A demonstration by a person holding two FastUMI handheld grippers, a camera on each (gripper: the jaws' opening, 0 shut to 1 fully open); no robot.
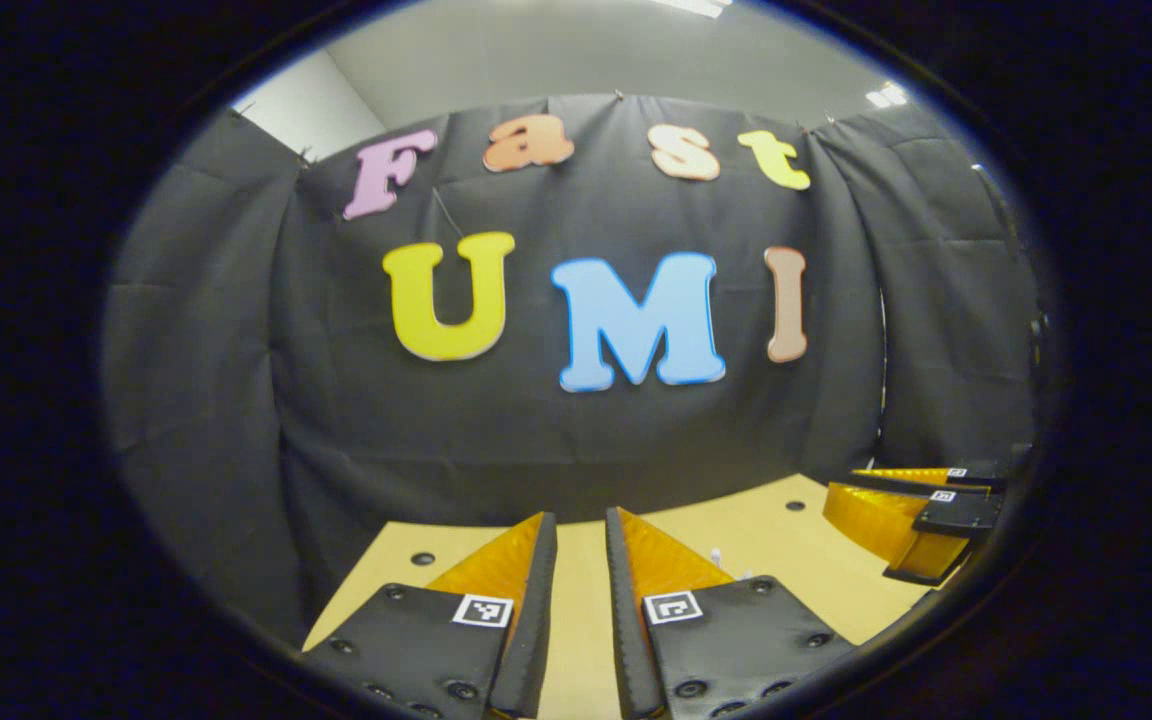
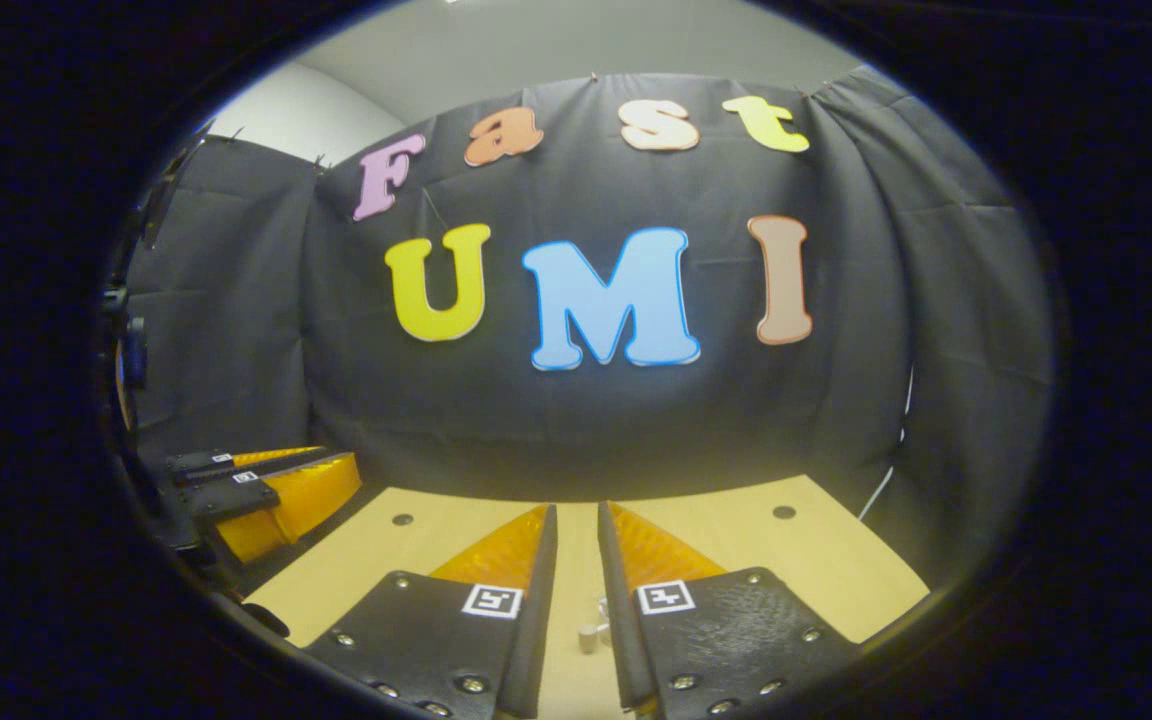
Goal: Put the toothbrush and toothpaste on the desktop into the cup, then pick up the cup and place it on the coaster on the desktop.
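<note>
Wooden desk (image 1: 786, 545) under two raised grippers: left gripper (image 1: 581, 530) and right gripper (image 2: 576, 520) each narrowly parted, holding nothing. A small whitish object (image 2: 588, 637), too unclear to identify, lies between the right fingers.

Nothing readable apart from the wall's letters; the square markers (image 1: 482, 610) carry only coded patterns.

A light wooden tabletop (image 1: 766, 540) with small dark holes lies below and ahead of the gripper, meeting the black cloth wall (image 1: 576, 430) behind.
</note>
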